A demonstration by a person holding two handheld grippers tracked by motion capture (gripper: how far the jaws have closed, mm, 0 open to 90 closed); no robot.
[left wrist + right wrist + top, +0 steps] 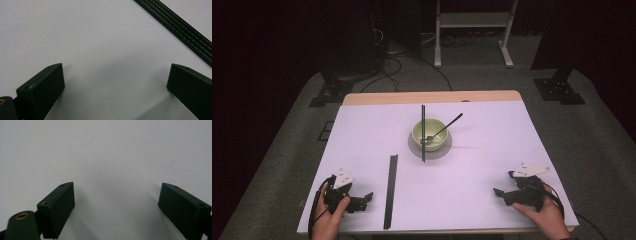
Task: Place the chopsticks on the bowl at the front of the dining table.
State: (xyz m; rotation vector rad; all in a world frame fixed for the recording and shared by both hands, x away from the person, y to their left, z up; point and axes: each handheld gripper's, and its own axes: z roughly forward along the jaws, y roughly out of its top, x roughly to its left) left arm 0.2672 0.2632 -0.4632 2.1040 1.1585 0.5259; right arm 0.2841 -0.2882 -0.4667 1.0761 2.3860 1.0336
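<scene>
**Both claws idle at the near edge, nothing picked up**

In the high view the left claw (364, 198) sits at the lower left of the frame and the right claw (500, 192) at the lower right, each resting low on the white worktop (362, 135) in a hand. Both are spread wide and hold nothing: in the left gripper view the left claw (115, 82) has bare surface between its two black jaws, and the right claw (116, 202) in the right gripper view is the same.

The thing nearest the left claw is a black flat strip (390, 191), lying just right of it in the lower middle of the frame. Its long axis runs almost straight up and down the picture, from the near edge of the worktop toward the bowl, leaning very slightly rightward at its upper end. In the left gripper view the black flat strip (180, 27) crosses the upper right corner on a diagonal, ribbed along its length, clear of the jaws.

At centre frame a pale green bowl (428, 135) stands on a grey disc (445, 151), with a dark utensil (447, 127) leaning out toward the upper right. A second thin black rod (423, 131) stands upright beside or in front of the bowl; which one, I cannot tell.

By my reading the work is at its start: no grasp made, the strip untouched, everything left to do.
</scene>
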